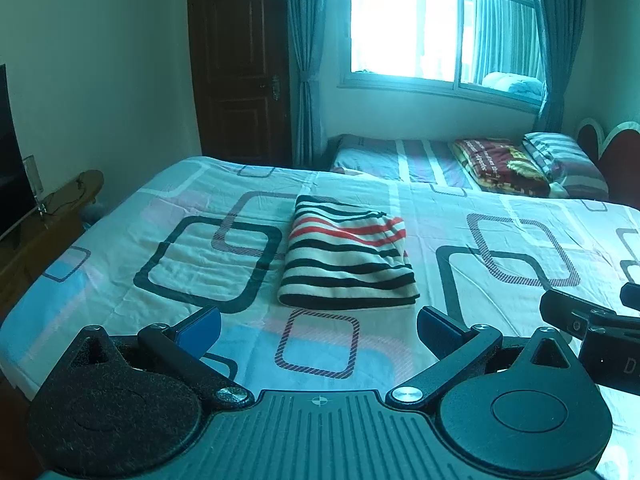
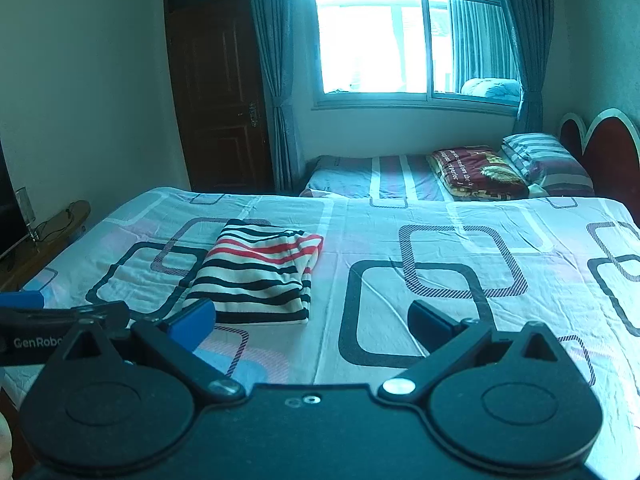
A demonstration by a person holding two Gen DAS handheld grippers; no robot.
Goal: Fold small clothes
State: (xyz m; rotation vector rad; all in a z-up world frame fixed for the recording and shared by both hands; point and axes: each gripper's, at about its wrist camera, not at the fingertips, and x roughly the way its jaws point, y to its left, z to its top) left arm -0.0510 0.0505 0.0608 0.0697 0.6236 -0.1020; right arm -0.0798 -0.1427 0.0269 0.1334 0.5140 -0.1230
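Observation:
A small striped garment [image 1: 347, 258], white with black and red stripes, lies folded into a compact rectangle on the bed sheet [image 1: 160, 272]. It also shows in the right wrist view [image 2: 256, 274]. My left gripper [image 1: 319, 330] is open and empty, held just short of the garment's near edge. My right gripper [image 2: 312, 326] is open and empty, to the right of the garment, over bare sheet [image 2: 440, 320]. Part of the right gripper [image 1: 592, 320] shows at the right edge of the left wrist view, and the left gripper [image 2: 48, 320] shows at the left edge of the right wrist view.
The bed has a sheet with a pattern of rounded squares. A second bed [image 1: 400, 158] with a red blanket [image 1: 500, 166] and striped pillow [image 1: 560, 160] stands behind. A wooden stand with a TV [image 1: 24, 216] is left. A door [image 1: 240, 60] and window [image 1: 420, 28] are at the back.

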